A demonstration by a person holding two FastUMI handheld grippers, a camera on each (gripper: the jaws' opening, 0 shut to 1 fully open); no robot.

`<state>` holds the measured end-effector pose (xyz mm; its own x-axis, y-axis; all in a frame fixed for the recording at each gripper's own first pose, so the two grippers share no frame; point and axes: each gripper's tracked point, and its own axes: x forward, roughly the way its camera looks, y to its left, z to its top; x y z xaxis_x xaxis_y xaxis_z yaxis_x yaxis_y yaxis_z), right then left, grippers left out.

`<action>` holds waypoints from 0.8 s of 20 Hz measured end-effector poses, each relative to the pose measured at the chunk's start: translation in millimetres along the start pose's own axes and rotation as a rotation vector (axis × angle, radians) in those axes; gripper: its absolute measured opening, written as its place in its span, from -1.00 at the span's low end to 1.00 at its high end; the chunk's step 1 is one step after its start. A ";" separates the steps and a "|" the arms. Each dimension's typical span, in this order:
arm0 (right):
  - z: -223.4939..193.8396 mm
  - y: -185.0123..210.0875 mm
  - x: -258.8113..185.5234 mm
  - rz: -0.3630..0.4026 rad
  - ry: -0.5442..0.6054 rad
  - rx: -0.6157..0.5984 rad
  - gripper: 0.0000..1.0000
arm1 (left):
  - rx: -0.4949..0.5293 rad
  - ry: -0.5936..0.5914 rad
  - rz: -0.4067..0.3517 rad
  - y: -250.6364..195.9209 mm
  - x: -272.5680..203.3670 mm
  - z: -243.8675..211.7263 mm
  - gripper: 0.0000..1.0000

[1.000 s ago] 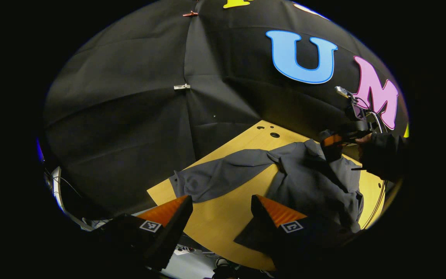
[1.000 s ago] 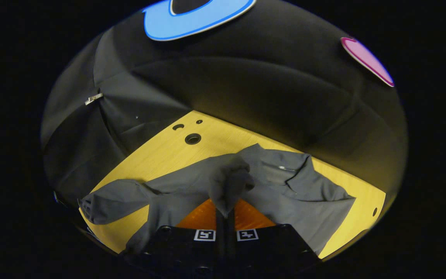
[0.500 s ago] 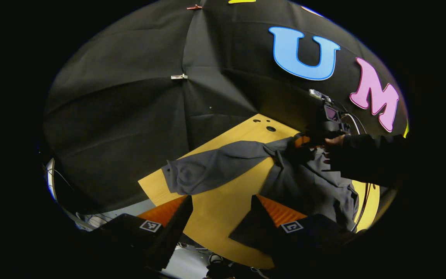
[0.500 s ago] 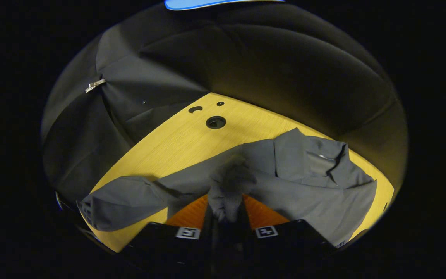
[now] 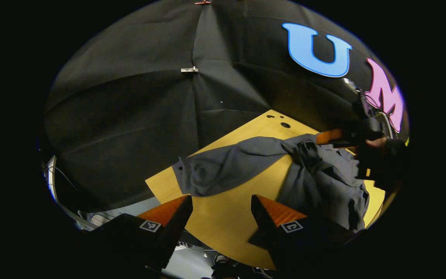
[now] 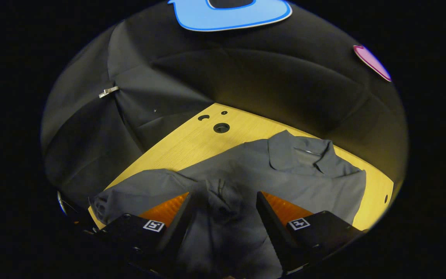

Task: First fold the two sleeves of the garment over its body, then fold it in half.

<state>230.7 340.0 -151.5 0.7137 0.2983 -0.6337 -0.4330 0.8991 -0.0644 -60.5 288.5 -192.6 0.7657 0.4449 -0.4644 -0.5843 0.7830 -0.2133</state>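
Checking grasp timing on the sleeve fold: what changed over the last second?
The right gripper let go: its fingers, shut on a bunched sleeve a second ago, now stand apart, and the sleeve lies dropped on the shirt body. The left gripper stayed open above the table, holding nothing. The other sleeve stays stretched out, unfolded.

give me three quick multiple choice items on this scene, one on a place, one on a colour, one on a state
1. Where does the garment lie?
A on the table
B on the floor
C on a hanger

2. What colour is the garment?
A white
B red
C grey

3. How does the right claw stand?
A shut on the sleeve
B open over the cloth
C shut on a cup

Key: 1 A, cloth is spread on the yellow wooden top. 2 C, it looks grey in both views. 3 B, its fingers stand apart with bunched cloth between them.
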 end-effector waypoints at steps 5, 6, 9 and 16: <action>-6.3 -56.5 -59.5 -0.086 -0.025 -0.026 1.00 | -0.012 0.026 0.071 37.4 44.0 -0.6 0.93; -7.3 -67.9 -72.4 -0.107 -0.039 -0.012 1.00 | -0.005 0.030 0.084 43.9 53.6 -1.0 0.93; -24.9 -97.5 -111.3 -0.167 -0.054 0.074 1.00 | 0.002 0.066 0.103 58.6 84.6 -5.1 0.92; -124.8 -149.5 -212.8 -0.287 0.032 0.254 0.99 | -0.001 0.146 0.110 69.2 144.3 -4.7 0.92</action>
<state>74.8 102.1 -103.2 0.7665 0.0168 -0.6420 -0.0656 0.9965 -0.0523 8.3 404.8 -278.4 0.6500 0.4597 -0.6052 -0.6626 0.7327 -0.1552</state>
